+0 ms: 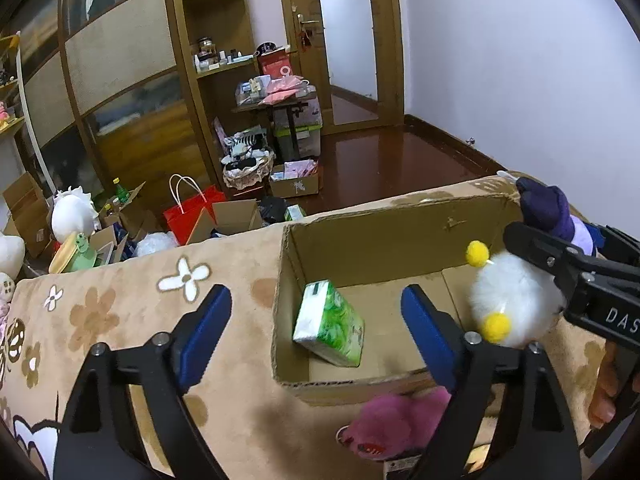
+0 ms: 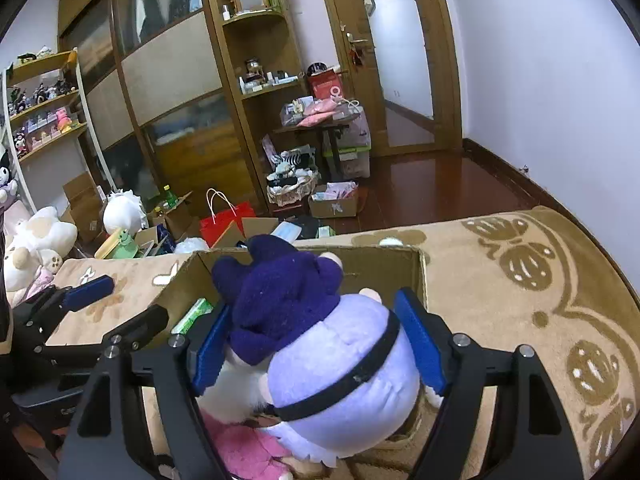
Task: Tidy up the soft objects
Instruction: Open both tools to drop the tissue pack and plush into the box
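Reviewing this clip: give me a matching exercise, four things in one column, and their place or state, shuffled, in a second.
1. tissue pack
2. purple plush toy
3. pink plush toy
4. left gripper

A. between the right gripper's fingers
B. open, holding nothing
C. inside the cardboard box
D. on the blanket, against the box's near wall

Pairs: 1-C, 2-A, 3-D, 4-B

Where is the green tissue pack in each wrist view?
Left wrist view: the green tissue pack stands tilted on the floor of the cardboard box, centre frame, between the left tool's blue pads.
Right wrist view: only a green sliver of it shows inside the box, left of centre, beside the purple plush toy.
Shared landmark: the red paper bag on the floor beyond.
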`<state>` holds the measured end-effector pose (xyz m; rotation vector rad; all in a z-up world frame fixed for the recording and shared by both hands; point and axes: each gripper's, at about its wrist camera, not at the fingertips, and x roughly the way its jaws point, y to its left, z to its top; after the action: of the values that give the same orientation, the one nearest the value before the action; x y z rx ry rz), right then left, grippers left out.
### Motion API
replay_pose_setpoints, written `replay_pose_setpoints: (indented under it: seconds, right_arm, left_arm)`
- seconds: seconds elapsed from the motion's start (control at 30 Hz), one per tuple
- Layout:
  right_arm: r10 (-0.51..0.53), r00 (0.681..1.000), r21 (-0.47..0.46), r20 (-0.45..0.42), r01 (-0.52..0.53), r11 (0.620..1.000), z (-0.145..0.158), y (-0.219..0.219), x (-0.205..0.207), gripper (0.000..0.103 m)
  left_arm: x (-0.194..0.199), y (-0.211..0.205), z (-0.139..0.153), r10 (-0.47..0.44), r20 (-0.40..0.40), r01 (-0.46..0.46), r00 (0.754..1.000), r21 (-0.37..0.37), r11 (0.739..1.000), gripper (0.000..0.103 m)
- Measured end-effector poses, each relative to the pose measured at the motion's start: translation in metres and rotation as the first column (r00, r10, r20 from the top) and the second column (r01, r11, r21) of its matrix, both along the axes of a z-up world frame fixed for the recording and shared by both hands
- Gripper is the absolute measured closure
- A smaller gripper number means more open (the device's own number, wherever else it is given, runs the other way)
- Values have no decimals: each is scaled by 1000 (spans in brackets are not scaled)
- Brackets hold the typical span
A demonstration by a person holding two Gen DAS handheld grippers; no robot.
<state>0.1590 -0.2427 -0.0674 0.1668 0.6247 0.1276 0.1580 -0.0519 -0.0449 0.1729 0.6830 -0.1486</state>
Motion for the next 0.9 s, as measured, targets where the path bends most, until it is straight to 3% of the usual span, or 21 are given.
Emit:
replay_pose_setpoints:
  seconds: [0.1, 0.17, 0.37, 0.47, 0.77, 0.9]
  right_arm:
    - [0, 1000, -3, -7, 0, 1000, -2, 0, -3, 16]
    - [-6, 1000, 0, -7, 6, 1000, -1, 0, -3, 10]
    - [-16, 1000, -6, -3, 16, 1000, 2, 0, -9, 8]
    - [-19, 1000, -7, 4, 19, 1000, 7, 0, -20, 3]
    - [-25, 999, -2, 35, 25, 1000, 27, 1, -56, 2]
    - [-28, 999, 0, 43, 28, 1000, 38, 1, -73, 2]
  left_arm:
    - [-1, 4, 1, 14, -13, -14, 1000, -6, 1000, 6]
    - [-2, 8, 3, 19, -10, -19, 1000, -14, 1000, 5]
    - [-10, 15, 7, 32, -10, -32, 999, -21, 999, 4]
    - [-16, 19, 7, 30, -22, -30, 999, -25, 999, 4]
    - [-46, 24, 15, 4, -41, -4, 999, -12, 1000, 4]
    - [-60, 28, 20, 0, -98, -3, 995, -35, 999, 4]
